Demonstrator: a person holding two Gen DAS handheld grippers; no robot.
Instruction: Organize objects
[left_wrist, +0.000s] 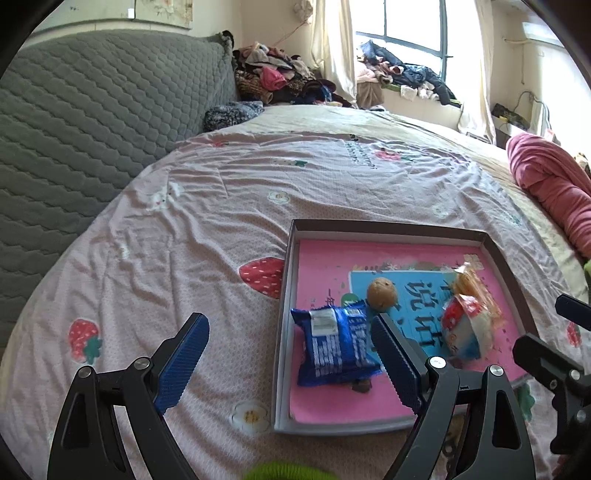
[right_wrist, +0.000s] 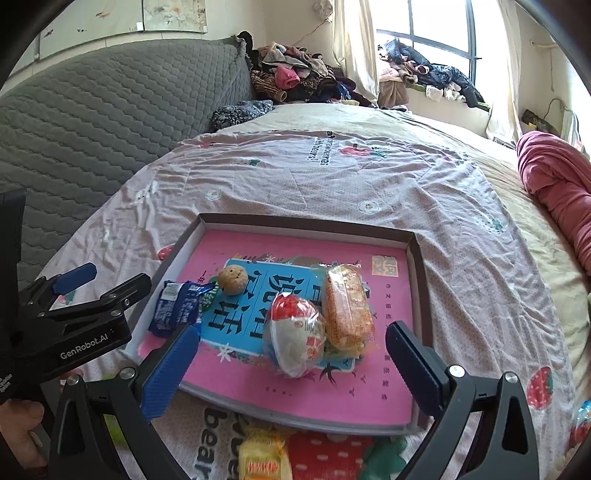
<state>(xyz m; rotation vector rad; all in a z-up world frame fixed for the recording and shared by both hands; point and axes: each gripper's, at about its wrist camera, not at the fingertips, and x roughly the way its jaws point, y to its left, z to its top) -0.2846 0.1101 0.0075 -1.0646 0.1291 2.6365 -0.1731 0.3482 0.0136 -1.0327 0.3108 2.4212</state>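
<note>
A shallow grey box (left_wrist: 388, 227) (right_wrist: 306, 220) with a pink printed bottom lies on the bed. In it lie a blue snack packet (left_wrist: 336, 345) (right_wrist: 177, 308), a walnut (left_wrist: 381, 292) (right_wrist: 232, 280), a red-and-white wrapped bun (left_wrist: 463, 328) (right_wrist: 295, 338) and an orange wrapped cake (left_wrist: 474, 288) (right_wrist: 347, 308). My left gripper (left_wrist: 290, 363) is open and empty over the box's left edge, straddling the blue packet. My right gripper (right_wrist: 291, 371) is open and empty, with the bun between its fingers. A yellow snack packet (right_wrist: 264, 458) lies in front of the box.
The bed has a pink strawberry-print sheet (left_wrist: 229, 206). A grey quilted headboard (left_wrist: 92, 110) stands on the left. A rolled pink blanket (left_wrist: 550, 181) lies at the right. Clothes are piled at the back (left_wrist: 280, 74). Something green (left_wrist: 291, 472) shows at the bottom edge.
</note>
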